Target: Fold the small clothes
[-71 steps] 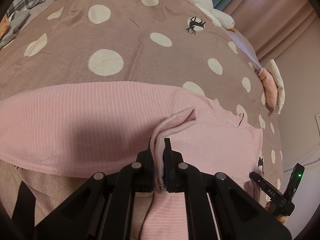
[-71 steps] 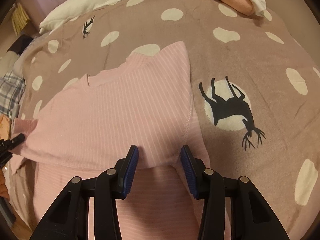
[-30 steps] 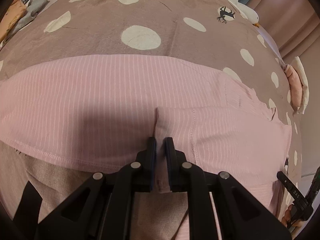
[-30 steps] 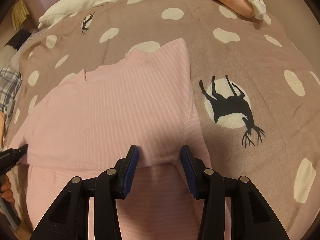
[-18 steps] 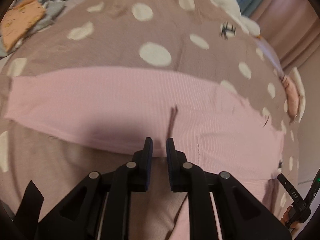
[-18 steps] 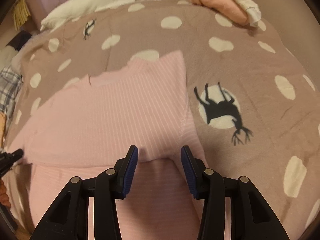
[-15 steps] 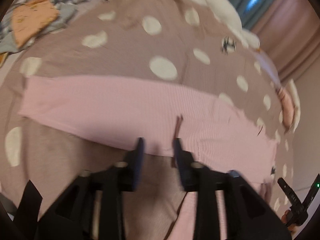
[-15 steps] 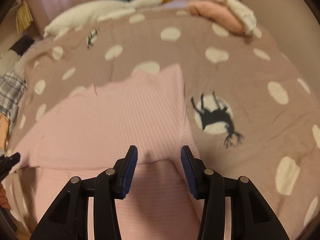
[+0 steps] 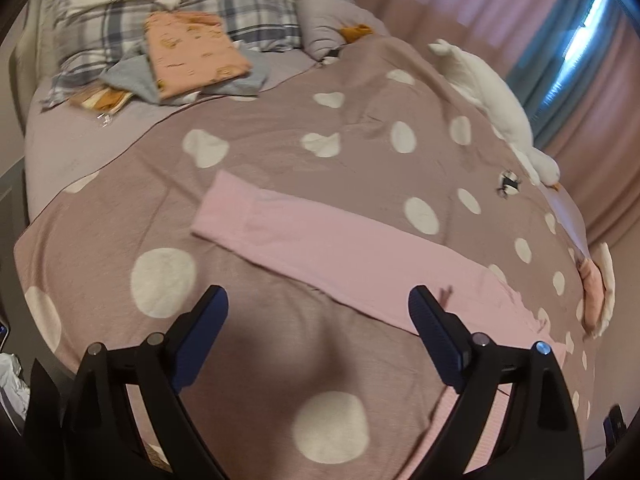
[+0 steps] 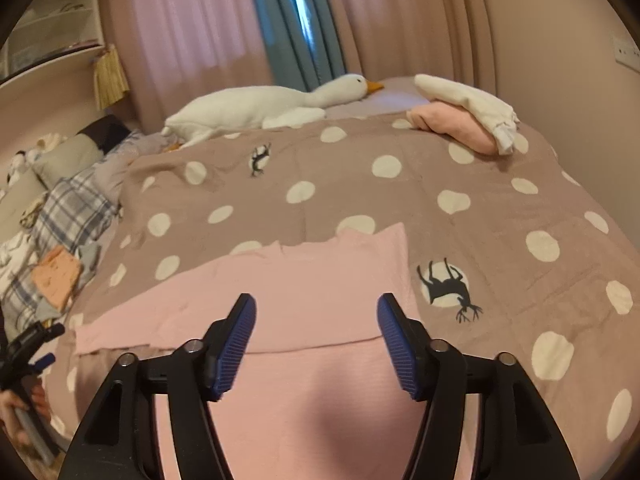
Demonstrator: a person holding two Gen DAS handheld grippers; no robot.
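Observation:
A pink striped top (image 10: 312,280) lies flat on the mauve spotted blanket (image 10: 500,208). Its upper part is folded down over the body, and one long sleeve (image 9: 320,240) stretches out to the left across the blanket. My left gripper (image 9: 318,328) hovers above the blanket near that sleeve, jaws opening wide, nothing between them. My right gripper (image 10: 316,324) hangs over the folded top, jaws also opening, empty. The left gripper (image 10: 28,344) also shows at the left edge of the right wrist view, in a person's hand.
A white goose plush (image 10: 272,104) lies along the far edge of the bed. Folded pink and white clothes (image 10: 468,120) sit at the far right corner. Plaid pillows and an orange folded garment (image 9: 188,56) lie at the head end. Curtains (image 10: 296,20) hang behind.
The left gripper let go of the sleeve cuff, rose, swung left and opened wide. The right gripper lifted back from the top and opened wider. The sleeve now lies flat.

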